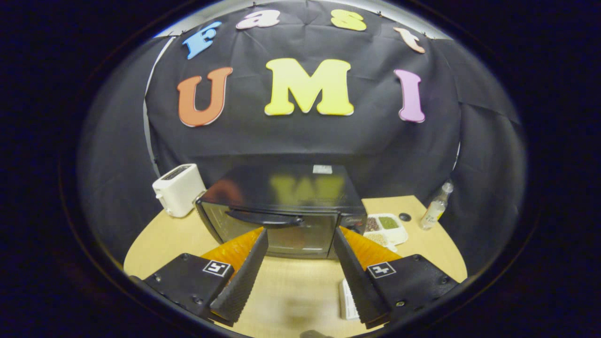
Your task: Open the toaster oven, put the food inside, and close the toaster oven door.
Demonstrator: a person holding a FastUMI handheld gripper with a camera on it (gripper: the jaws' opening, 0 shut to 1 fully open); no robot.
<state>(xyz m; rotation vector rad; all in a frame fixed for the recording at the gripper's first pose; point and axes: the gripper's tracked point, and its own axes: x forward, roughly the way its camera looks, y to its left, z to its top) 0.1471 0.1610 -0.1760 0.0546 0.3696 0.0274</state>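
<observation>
The toaster oven (286, 211) stands on the desk (300, 286) just beyond the fingers (253, 263), its door shut. It is a black box with a glossy flat top that mirrors the wall, a dark glass door front and a curved black bar handle (265, 218) running across the upper part of the door. The gripper (300, 239) is spread wide with nothing between its two fingers, which frame the lower door without touching it. Each finger is a black wedge with a ribbed inner face, backed by orange ridged plastic and a matte black block bearing a small square marker.

Beyond the left finger, beside the oven, sits a white, rounded pop-up toaster (178, 189). Beyond the right finger lie a white compartment tray (386, 229) with brown, green and pale fillings, a small dark disc (404, 217) and a clear bottle (436, 206). The desk is pale, smooth wood.
</observation>
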